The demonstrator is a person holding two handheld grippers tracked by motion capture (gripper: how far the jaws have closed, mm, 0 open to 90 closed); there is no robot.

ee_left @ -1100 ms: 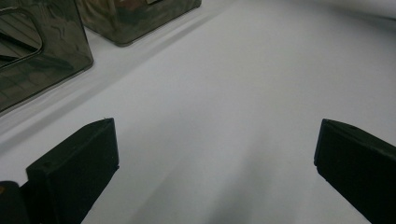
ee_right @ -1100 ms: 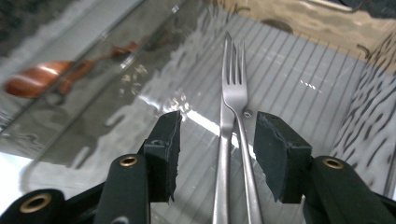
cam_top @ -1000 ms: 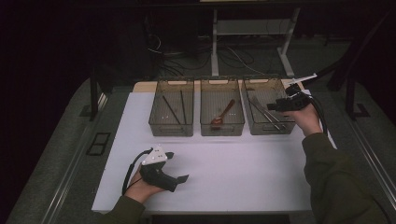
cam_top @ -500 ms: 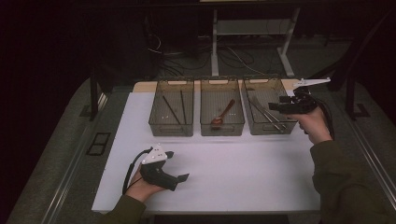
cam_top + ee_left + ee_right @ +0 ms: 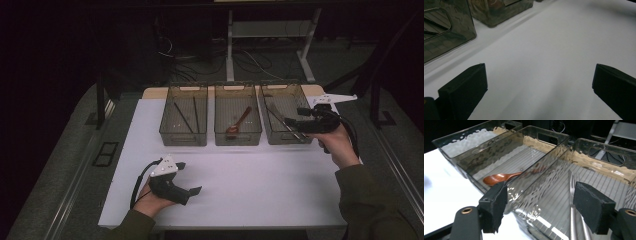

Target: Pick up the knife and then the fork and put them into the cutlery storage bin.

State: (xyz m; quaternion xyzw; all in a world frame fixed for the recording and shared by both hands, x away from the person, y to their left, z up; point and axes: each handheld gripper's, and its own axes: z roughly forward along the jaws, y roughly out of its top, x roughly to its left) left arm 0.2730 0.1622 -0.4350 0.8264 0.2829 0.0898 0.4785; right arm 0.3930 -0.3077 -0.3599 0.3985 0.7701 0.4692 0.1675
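A white table top (image 5: 260, 185) is seen from above, and three clear bins are set in a row along its far part. The middle bin (image 5: 238, 120) serves as the landmark. To its left the left bin (image 5: 184, 121) is placed, with thin dark sticks (image 5: 186, 118) lying in it. To its right the right bin (image 5: 283, 116) is placed, and metal cutlery (image 5: 282, 122) is laid along its floor; a fork (image 5: 572, 195) can be made out among it in the right gripper view. Inside the middle bin a wooden spoon (image 5: 239, 122) is laid at a slant, with its bowl toward the near wall.

The right gripper (image 5: 291, 121) is held in the person's right hand (image 5: 339, 146), to the right of the middle bin, over the near right corner of the right bin. Its jaws are seen spread wide apart in its own view, and nothing is held between them. A grey three-cornered plate (image 5: 332, 98) is carried on top of it.

The left gripper (image 5: 189, 177) is held in the left hand (image 5: 150, 200), well in front of the middle bin and to its left, low on the white top. Its jaws are spread wide, and only bare white surface is seen between them.
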